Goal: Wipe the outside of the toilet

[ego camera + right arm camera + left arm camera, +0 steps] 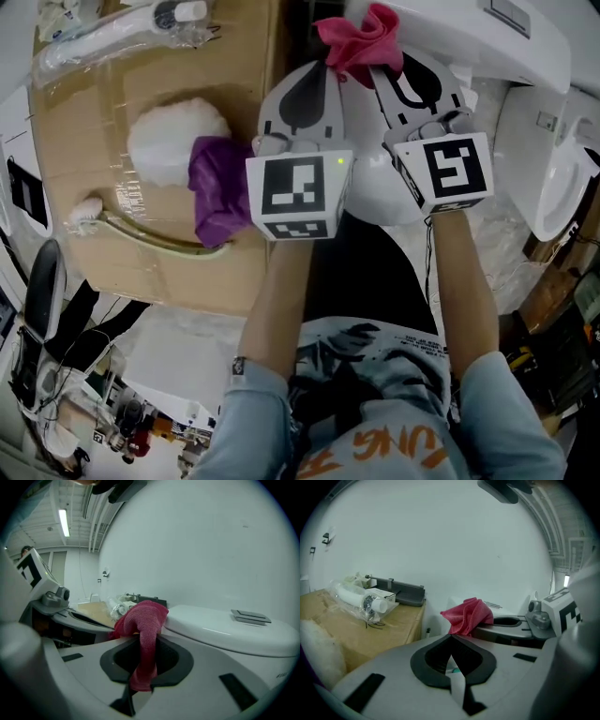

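My right gripper (pixel 377 67) is shut on a pink cloth (pixel 360 39), which bunches above its fingertips against the white toilet tank (pixel 487 42). In the right gripper view the pink cloth (pixel 144 630) hangs down between the jaws, with the tank lid (pixel 220 627) just beyond and to the right. My left gripper (pixel 317 67) is beside it on the left, shut with nothing in it. Its tips meet at the left gripper (pixel 451 637), just short of the pink cloth (pixel 468 615). The rounded toilet bowl (pixel 380 192) lies below both grippers.
A cardboard box (pixel 103 103) stands left of the toilet. It carries a purple cloth (pixel 217 183), a white fluffy pad (pixel 173 139), a white-headed brush (pixel 89 211) and plastic-wrapped fittings (pixel 122 28). A second white fixture (pixel 553 178) stands at the right.
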{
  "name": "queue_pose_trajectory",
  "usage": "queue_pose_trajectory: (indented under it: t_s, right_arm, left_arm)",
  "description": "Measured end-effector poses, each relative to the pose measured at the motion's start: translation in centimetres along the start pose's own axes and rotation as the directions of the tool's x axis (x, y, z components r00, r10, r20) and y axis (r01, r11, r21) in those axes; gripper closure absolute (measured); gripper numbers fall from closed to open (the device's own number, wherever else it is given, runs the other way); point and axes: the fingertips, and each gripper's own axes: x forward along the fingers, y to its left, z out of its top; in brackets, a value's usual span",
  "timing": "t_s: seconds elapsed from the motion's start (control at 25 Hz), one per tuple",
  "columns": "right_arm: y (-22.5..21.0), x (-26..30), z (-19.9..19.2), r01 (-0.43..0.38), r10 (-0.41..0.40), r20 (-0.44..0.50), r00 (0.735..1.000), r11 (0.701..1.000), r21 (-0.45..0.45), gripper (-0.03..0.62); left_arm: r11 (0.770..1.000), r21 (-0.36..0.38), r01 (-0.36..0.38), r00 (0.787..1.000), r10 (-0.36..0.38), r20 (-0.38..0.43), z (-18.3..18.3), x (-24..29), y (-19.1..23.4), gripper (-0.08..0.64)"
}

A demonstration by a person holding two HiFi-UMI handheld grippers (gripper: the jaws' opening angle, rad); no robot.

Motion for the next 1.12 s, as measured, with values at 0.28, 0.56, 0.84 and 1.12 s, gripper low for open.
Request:
queue_pose_trajectory:
  t_s: [0.28,0.56,0.84,1.12]
  right_arm:
    - [-0.2,3.5,-0.7,-0.028,0.027,-0.019,0.999,0.998,-0.054,0.522]
    - [-2.2,4.1,-1.6,-0.001,-0.002,-0.037,0.999,0.997,-0.077,0.522]
    - [-3.8,3.8,-1.9,0.017,-0.018,-0.017,1.000,0.999,-0.046,0.520]
    - [-6.1,1.8,-2.8,0.078,-0.078,-0.016,0.997,0.996,0.034,0.520]
  left_arm:
    - [1.000,-0.005,-0.001,1.000,0.001,-0.022,-0.2,1.5,0.7,0.535]
    - [1.000,-0.005,0.003,0.999,-0.003,-0.042,-0.7,3.6,0.5,0.535]
    - [0.998,0.046,0.039,0.996,-0.035,-0.082,-1.2,6.0,-0.8,0.535]
    - [0.994,0.083,0.069,0.993,-0.060,-0.106,-1.6,7.4,-2.6,0.535]
